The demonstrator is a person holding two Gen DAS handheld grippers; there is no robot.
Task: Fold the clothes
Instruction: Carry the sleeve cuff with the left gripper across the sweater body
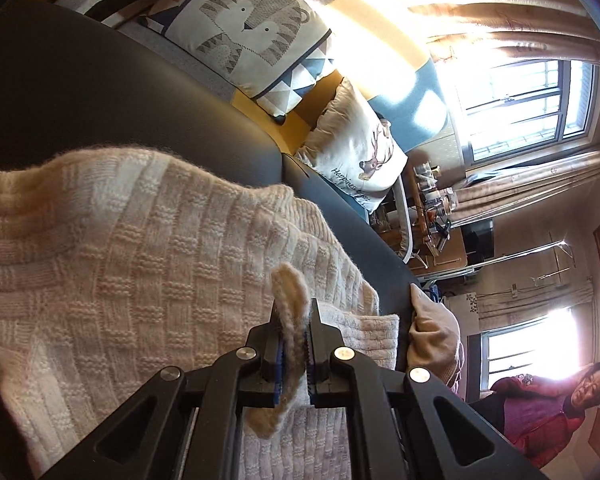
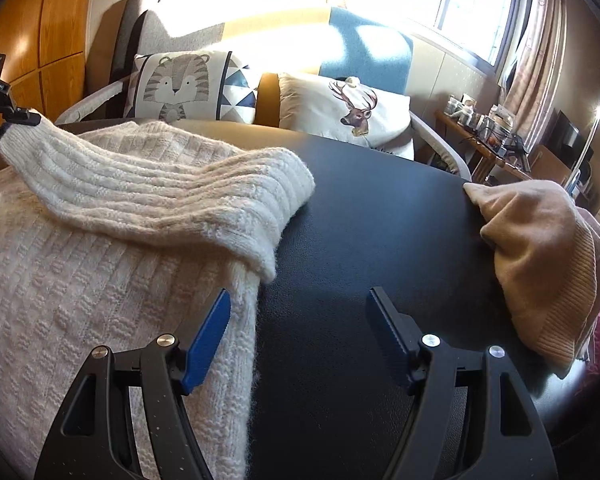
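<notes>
One cream knit sweater point(image 2: 100, 264) sprawls across the black table point(image 2: 380, 240), a sleeve folded over its body. Left gripper point(image 1: 294, 340) pinches its edge, tilted downward; right gripper point(image 2: 300, 320) hovers spread wide, empty, beside it.

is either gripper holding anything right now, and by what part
The left gripper is shut on the cream knit sweater, pinching a ribbed cuff edge. The right gripper is open, holding nothing.
</notes>
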